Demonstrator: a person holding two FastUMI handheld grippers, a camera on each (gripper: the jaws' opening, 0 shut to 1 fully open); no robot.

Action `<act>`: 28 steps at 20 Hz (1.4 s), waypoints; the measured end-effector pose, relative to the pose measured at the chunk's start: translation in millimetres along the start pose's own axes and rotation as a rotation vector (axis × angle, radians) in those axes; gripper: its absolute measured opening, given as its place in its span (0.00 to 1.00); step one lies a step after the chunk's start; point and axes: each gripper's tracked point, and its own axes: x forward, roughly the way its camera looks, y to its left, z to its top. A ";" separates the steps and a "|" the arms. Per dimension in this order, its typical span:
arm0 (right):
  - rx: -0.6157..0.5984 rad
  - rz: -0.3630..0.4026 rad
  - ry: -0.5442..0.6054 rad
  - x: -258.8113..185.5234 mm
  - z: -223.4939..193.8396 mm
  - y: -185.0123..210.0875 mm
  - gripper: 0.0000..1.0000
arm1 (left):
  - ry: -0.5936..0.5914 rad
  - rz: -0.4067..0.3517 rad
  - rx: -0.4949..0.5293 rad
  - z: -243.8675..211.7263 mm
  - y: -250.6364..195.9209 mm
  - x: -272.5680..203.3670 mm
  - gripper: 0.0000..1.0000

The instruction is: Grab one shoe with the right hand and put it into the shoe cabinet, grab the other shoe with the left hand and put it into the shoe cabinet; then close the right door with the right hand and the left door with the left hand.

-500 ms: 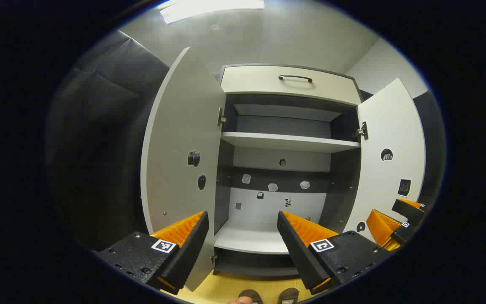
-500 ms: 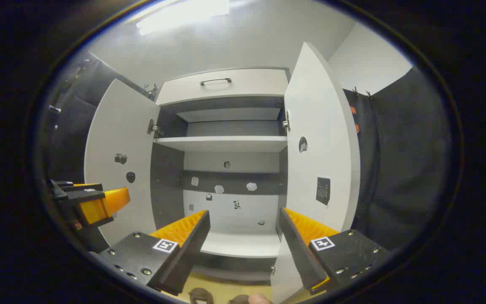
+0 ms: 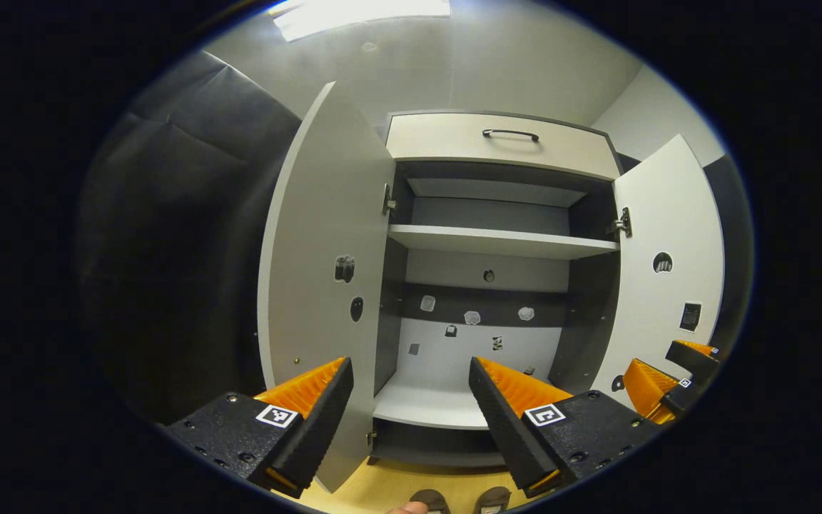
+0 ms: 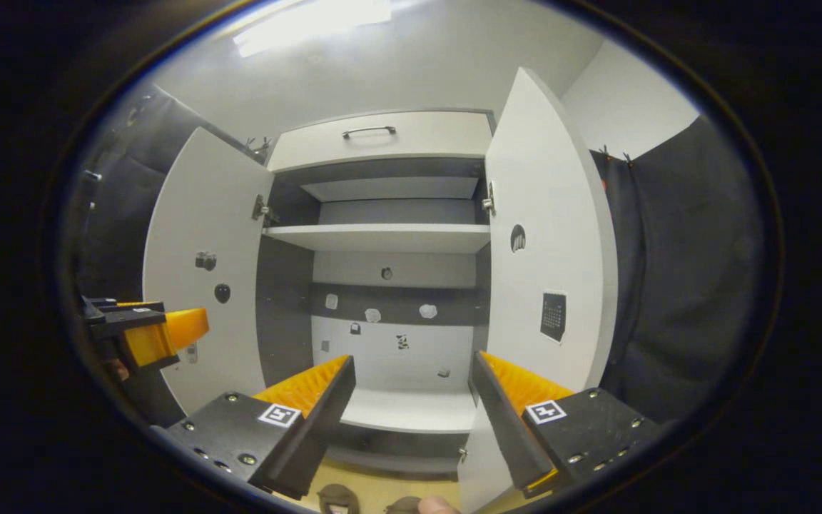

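Facing the shoe cabinet (image 3: 496, 243): left door (image 3: 325, 271) open, shelves bare, right door (image 3: 668, 271) open. Left gripper (image 3: 411, 400) and right gripper (image 4: 411, 400) both spread apart, holding nothing. Two shoes (image 3: 462, 498) on the floor below, at the frame's bottom edge.

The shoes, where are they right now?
Both shoes sit on the floor before the open shoe cabinet, at the left gripper view's bottom edge.

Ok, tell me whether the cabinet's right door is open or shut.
Open: the right door stands swung out from the shoe cabinet, baring its shelves.
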 end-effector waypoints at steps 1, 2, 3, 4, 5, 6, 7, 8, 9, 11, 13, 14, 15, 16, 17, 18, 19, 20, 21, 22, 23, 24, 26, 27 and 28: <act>0.003 0.000 -0.001 -1.3 0.4 -0.1 0.97 | -0.001 0.000 -0.001 0.0 1.0 -1.1 1.00; 0.006 -0.001 -0.002 -1.6 0.8 0.7 0.97 | -0.001 -0.001 -0.002 0.6 1.5 -0.9 1.00; 0.005 -0.004 -0.003 -2.1 1.0 0.1 0.97 | -0.001 -0.003 -0.002 0.7 1.6 -0.7 1.00; 0.000 -0.007 -0.001 -1.3 -2.1 -0.4 0.97 | -0.002 -0.003 -0.001 1.4 3.1 -0.7 1.00; -0.008 -0.006 0.013 0.0 -11.0 1.3 0.97 | -0.006 -0.001 -0.001 2.7 5.1 -1.0 1.00; -0.016 -0.002 0.041 0.5 -24.3 4.1 1.00 | -0.008 0.002 0.000 3.1 6.9 -0.7 1.00; -0.019 0.002 0.074 -0.3 -40.4 6.7 0.99 | -0.010 0.008 0.001 3.9 9.9 -1.5 0.99; -0.019 0.007 0.098 -2.3 -52.1 8.9 0.99 | -0.013 0.014 0.001 5.0 13.1 -2.2 1.00; -0.019 0.008 0.123 -2.9 -66.5 10.6 0.99 | -0.015 0.018 0.002 5.4 16.3 -2.5 1.00; -0.024 0.012 0.183 -7.3 -97.0 14.0 0.97 | -0.014 0.024 0.009 6.5 21.2 -3.5 1.00; -0.024 0.027 0.253 -12.6 -131.4 18.9 0.99 | -0.017 0.036 0.015 7.7 27.8 -4.5 1.00; -0.018 0.034 0.285 -14.8 -149.4 21.2 0.99 | -0.021 0.040 0.010 9.1 30.3 -5.0 1.00; -0.015 0.038 0.320 -18.2 -166.8 22.4 0.99 | -0.021 0.042 0.002 8.7 32.0 -6.5 0.99; -0.015 0.039 0.363 -21.9 -187.5 23.2 0.99 | -0.020 0.044 -0.007 8.5 34.6 -6.8 0.99; -0.016 0.041 0.405 -25.5 -207.8 23.9 0.98 | -0.018 0.049 -0.015 8.1 37.7 -7.4 0.99; -0.018 0.039 0.455 -30.1 -231.6 24.8 0.99 | -0.015 0.056 -0.019 8.0 41.9 -7.7 1.00; -0.018 0.040 0.500 -34.1 -254.2 25.6 0.99 | -0.015 0.062 -0.018 7.1 45.3 -8.9 1.00; -0.023 0.040 0.549 -37.4 -278.2 27.3 0.99 | -0.016 0.067 -0.015 7.6 48.4 -9.4 1.00; -0.026 0.039 0.596 -41.8 -300.8 27.9 0.98 | -0.016 0.072 -0.012 7.5 50.9 -10.1 0.99; -0.024 0.043 0.645 -45.5 -324.9 29.9 0.98 | -0.014 0.077 -0.010 7.5 53.8 -11.6 0.99; -0.024 0.050 0.706 -51.5 -350.7 31.5 0.99 | -0.014 0.083 -0.008 7.2 56.2 -12.6 1.00; -0.019 0.054 0.770 -58.6 -375.7 33.0 0.99 | -0.012 0.088 -0.006 7.1 59.1 -13.2 1.00; 0.000 0.067 0.899 -75.0 -421.5 39.3 0.84 | -0.011 0.101 0.001 6.9 65.3 -15.9 0.99; 0.008 0.080 0.958 -84.3 -437.3 43.7 0.78 | -0.008 0.109 0.001 6.1 68.3 -17.0 0.99; 0.008 0.089 1.004 -89.3 -452.3 47.1 0.77 | -0.003 0.116 0.000 5.4 71.7 -18.2 0.99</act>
